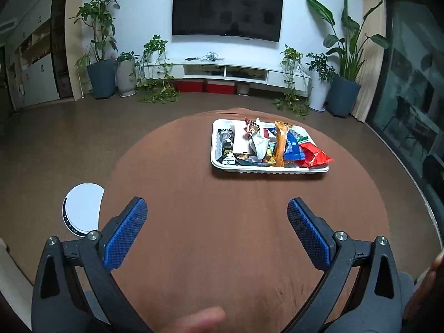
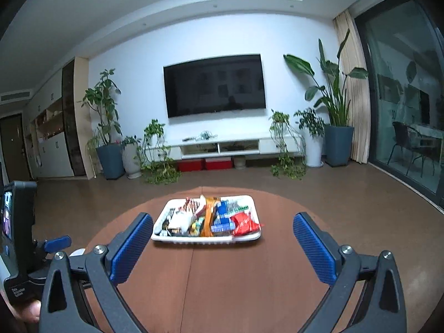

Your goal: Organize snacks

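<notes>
A white tray (image 1: pixel 277 168) stands on the far half of the round brown table (image 1: pixel 236 222), heaped with several snack packets: a red one (image 1: pixel 315 155) hangs over its right rim, beside a blue (image 1: pixel 292 145) and an orange one (image 1: pixel 280 144). My left gripper (image 1: pixel 216 208) hovers over the near part of the table, open and empty, well short of the tray. The right wrist view shows the same tray (image 2: pixel 166 237) with the red packet (image 2: pixel 244 223), and my right gripper (image 2: pixel 223 222) open wide with nothing between its blue pads. The left gripper's body (image 2: pixel 19 236) shows at the left edge.
A white round device (image 1: pixel 82 208) lies on the floor left of the table. Beyond the table stand a white TV cabinet (image 1: pixel 236 70), a wall TV (image 1: pixel 227 12) and potted plants (image 1: pixel 101 80). Glass doors (image 1: pixel 410 97) line the right side. A fingertip (image 1: pixel 199 322) blurs the bottom edge.
</notes>
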`<state>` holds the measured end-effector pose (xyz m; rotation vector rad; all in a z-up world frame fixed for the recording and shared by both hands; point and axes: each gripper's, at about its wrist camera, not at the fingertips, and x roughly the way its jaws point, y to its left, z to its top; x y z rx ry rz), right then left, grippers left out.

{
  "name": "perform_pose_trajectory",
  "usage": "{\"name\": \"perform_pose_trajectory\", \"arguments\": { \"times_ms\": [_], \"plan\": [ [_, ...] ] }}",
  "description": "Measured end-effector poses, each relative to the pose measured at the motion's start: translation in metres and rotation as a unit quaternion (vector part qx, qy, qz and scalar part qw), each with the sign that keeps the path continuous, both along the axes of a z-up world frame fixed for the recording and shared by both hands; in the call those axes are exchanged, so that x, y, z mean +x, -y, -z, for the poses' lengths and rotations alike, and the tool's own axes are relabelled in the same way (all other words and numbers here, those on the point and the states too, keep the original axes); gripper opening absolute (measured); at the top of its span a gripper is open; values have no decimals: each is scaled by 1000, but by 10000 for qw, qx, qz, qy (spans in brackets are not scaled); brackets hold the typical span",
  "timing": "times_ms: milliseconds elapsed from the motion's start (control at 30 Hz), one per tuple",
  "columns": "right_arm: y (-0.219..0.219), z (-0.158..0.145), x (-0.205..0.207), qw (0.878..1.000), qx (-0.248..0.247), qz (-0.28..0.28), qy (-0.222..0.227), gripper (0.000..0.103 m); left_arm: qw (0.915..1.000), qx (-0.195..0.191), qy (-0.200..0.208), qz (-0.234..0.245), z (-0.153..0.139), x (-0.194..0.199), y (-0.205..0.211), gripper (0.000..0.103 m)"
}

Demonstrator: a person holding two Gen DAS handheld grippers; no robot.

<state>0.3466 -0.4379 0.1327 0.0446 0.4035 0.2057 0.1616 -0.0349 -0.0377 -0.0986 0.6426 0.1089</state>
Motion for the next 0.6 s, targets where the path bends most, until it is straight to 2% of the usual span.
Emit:
{"name": "perform_pose_trajectory", "arguments": {
  "times_ms": [267,600],
  "plan": [
    [-9,15,-5,9987,-239,67,-449,103,9999,87,-44,69,1,-9,7,103],
    [-9,22,-8,9968,-366,180,-685,103,9999,110,-111,33,4,-9,6,103]
  ]
}}
